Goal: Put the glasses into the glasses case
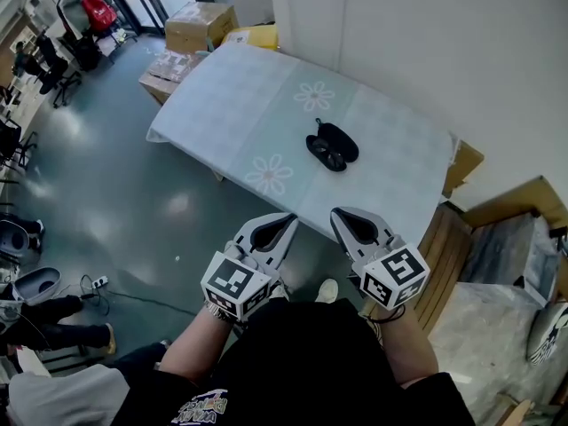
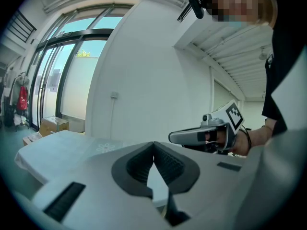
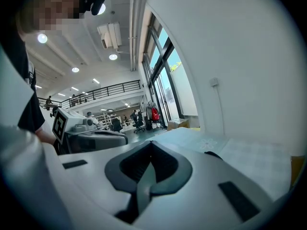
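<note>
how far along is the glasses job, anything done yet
Nothing looks done. The glasses and case lie together as one dark cluster on the table, too small to tell whether the case is open. Nothing is in hand: the left gripper and right gripper are both shut and empty, held near the body. All of it is left: reach in, pick up the glasses, put them in the case.

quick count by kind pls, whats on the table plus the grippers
grippers: 2, the left gripper and the right gripper, both shut and empty
glasses case: 1, black
glasses: 1 pair, black, lying right against the case
total: 4
</note>
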{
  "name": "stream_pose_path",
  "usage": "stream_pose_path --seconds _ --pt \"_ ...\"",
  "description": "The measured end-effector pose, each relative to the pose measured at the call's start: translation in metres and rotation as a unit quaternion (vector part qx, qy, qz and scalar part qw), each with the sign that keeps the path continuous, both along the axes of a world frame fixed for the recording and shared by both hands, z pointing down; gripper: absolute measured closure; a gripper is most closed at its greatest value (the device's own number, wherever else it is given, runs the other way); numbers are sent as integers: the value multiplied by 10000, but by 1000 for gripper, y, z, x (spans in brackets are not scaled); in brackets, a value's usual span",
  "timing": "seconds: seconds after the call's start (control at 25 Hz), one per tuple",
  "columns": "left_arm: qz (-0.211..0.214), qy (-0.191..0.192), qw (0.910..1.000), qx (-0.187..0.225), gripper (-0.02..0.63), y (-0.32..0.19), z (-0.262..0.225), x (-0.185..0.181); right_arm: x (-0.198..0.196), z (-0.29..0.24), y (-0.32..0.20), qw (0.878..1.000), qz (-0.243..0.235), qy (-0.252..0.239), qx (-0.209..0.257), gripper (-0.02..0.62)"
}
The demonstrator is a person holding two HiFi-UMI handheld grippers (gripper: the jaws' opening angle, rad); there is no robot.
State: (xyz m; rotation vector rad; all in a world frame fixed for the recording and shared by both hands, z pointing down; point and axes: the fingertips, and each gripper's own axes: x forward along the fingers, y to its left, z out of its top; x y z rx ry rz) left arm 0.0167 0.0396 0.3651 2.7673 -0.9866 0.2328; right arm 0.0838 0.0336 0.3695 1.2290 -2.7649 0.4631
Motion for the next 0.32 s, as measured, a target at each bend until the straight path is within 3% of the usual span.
stream_pose_path --seconds 0.32 --pt "29 1 10000 -55 578 -9 4 -2 -4 4 -8 10000 -21 35 -70 572"
